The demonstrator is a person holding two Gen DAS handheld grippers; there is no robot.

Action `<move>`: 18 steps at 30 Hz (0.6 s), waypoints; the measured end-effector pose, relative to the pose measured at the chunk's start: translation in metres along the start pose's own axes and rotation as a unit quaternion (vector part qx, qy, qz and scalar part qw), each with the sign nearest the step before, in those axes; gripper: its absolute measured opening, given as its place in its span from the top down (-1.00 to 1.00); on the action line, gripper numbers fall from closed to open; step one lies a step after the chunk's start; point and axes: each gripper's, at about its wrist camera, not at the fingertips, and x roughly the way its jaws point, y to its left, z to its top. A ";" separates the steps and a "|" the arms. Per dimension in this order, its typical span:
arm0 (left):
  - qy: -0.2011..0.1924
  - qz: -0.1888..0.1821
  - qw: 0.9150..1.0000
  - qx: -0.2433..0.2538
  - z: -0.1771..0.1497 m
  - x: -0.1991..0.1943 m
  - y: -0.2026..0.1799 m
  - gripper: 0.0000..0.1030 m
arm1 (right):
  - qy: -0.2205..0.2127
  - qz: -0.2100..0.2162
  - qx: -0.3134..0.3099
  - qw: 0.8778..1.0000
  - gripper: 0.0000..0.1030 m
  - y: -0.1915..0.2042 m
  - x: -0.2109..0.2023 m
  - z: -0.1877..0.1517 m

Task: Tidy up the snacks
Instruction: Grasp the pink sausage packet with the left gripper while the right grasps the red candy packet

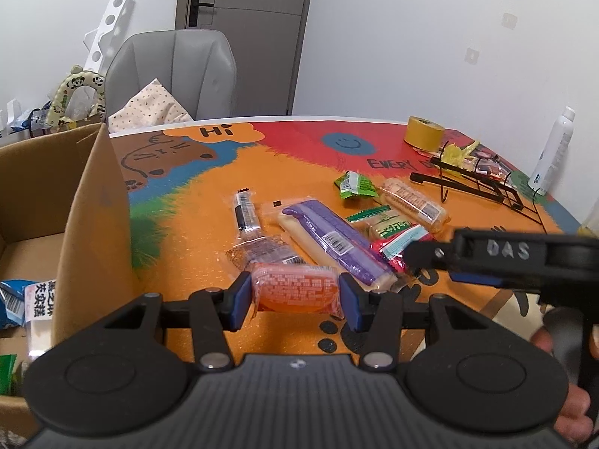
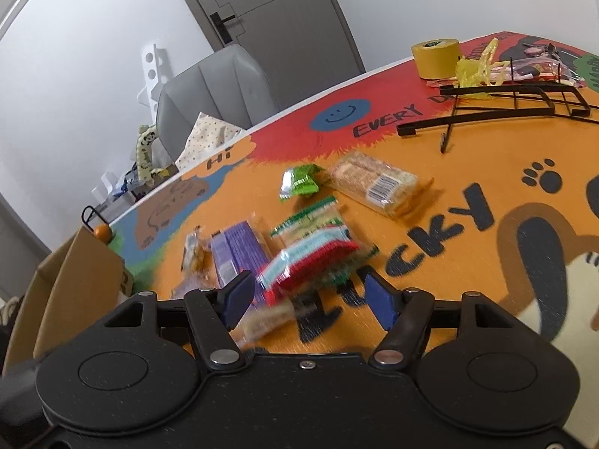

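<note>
My left gripper (image 1: 295, 293) is shut on an orange snack pack (image 1: 295, 290), held just above the table next to the cardboard box (image 1: 93, 202). My right gripper (image 2: 309, 297) is open around a red and light-blue snack pack (image 2: 310, 262), which is blurred; it also shows in the left wrist view (image 1: 397, 245). Loose on the table lie a purple pack (image 1: 333, 239), a green pack (image 1: 353, 183), a clear cracker pack (image 1: 413, 202), a green-white pack (image 1: 385, 224) and a black-striped pack (image 1: 245, 211).
The box at the left holds a blue pack (image 1: 11, 299) and a white pack (image 1: 37, 310). A black wire rack (image 1: 483, 183), a yellow tape roll (image 1: 423, 133) and a white bottle (image 1: 554, 149) stand at the far right. A grey chair (image 1: 172, 75) is behind the table.
</note>
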 end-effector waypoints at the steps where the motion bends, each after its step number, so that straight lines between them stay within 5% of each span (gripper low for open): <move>1: 0.000 -0.001 1.000 -0.001 0.000 0.000 0.000 0.06 | 0.000 -0.001 0.003 1.000 -0.29 0.001 0.003 0.002; 8: -0.007 0.008 1.000 -0.018 0.001 0.004 0.005 0.06 | 0.012 -0.031 0.008 0.999 -0.31 0.007 0.024 0.006; 11: -0.005 0.014 1.000 -0.026 0.001 0.008 0.006 0.06 | 0.021 -0.037 0.011 0.999 -0.01 0.005 0.028 0.003; 13: -0.003 0.015 0.999 -0.028 0.001 0.010 0.007 0.06 | 0.022 -0.048 0.005 0.999 0.40 0.004 0.028 0.003; 18: -0.001 0.016 0.999 -0.031 0.001 0.011 0.006 0.06 | 0.025 -0.031 0.015 0.999 0.52 -0.004 0.019 0.001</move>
